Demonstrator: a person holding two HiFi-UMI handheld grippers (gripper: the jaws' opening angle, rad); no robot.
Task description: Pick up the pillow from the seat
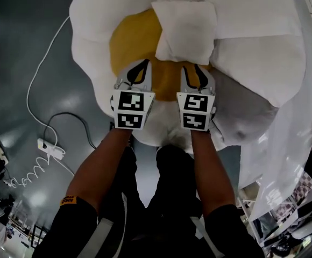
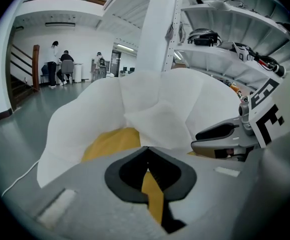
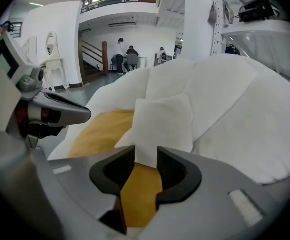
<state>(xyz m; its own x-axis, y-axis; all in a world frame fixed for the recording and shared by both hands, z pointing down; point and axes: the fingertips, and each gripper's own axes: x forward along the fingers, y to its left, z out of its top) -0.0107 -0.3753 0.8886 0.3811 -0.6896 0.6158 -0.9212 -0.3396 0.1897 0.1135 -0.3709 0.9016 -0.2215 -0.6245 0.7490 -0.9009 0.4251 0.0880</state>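
1 pillow [image 1: 185, 31], 1 yel. seat [image 1: 129, 42]

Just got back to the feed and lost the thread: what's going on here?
A person holds a gripper in each hand over a flower-shaped seat with a yellow middle. The white pillow lies at the back of the seat, untouched. The right gripper has its jaws apart, aimed at the pillow's near edge but short of it. The left gripper hangs beside it, its jaws together and empty. The pickup has not yet begun.
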